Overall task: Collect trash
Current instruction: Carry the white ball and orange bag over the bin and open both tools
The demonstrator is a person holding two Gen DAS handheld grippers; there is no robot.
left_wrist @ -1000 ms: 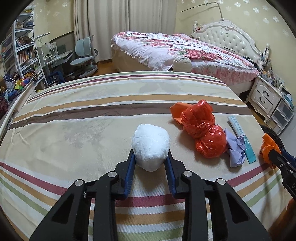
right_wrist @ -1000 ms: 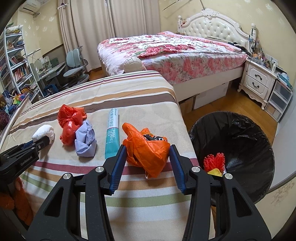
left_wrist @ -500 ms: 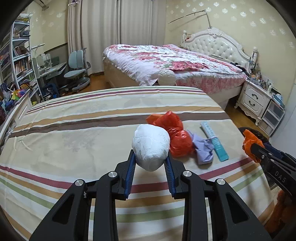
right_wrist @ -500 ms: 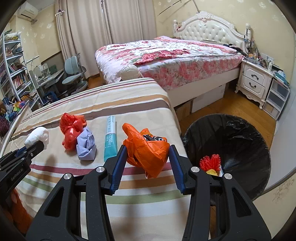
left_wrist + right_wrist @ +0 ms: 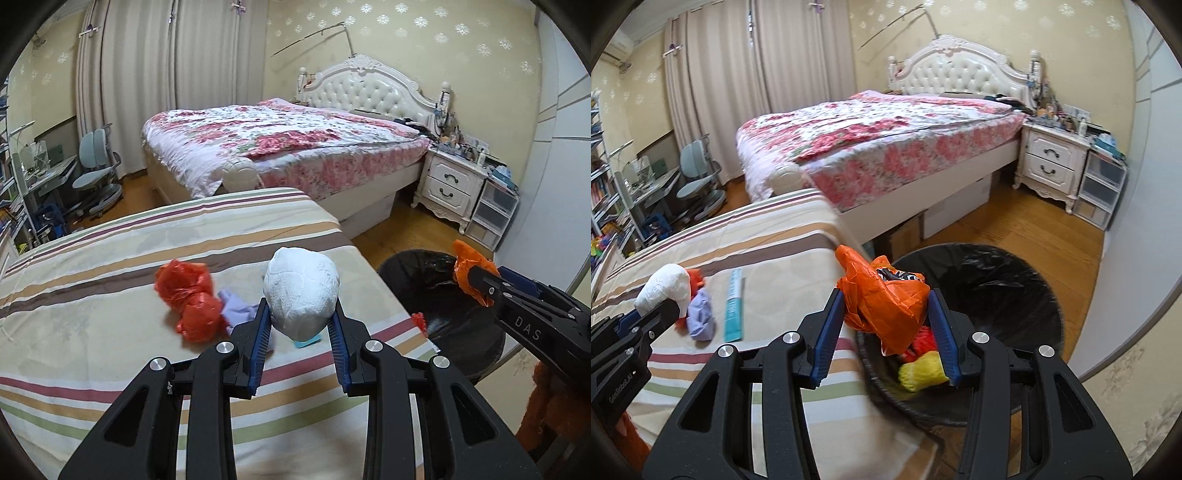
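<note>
Both our hands have swung rightward since a second ago, and the black-lined trash bin (image 5: 997, 295) now sits under our right gripper (image 5: 886, 325). Its blue ribbed jaws pinch a crinkly orange plastic bag (image 5: 886, 302) above the bin's rim, over red and yellow scraps inside. Our left gripper (image 5: 300, 328) clamps a rounded white paper wad (image 5: 301, 291) above the striped bedspread (image 5: 110, 295), where a knotted red bag (image 5: 188, 299), lilac crumple (image 5: 700, 317) and teal box (image 5: 734, 306) lie clustered.
</note>
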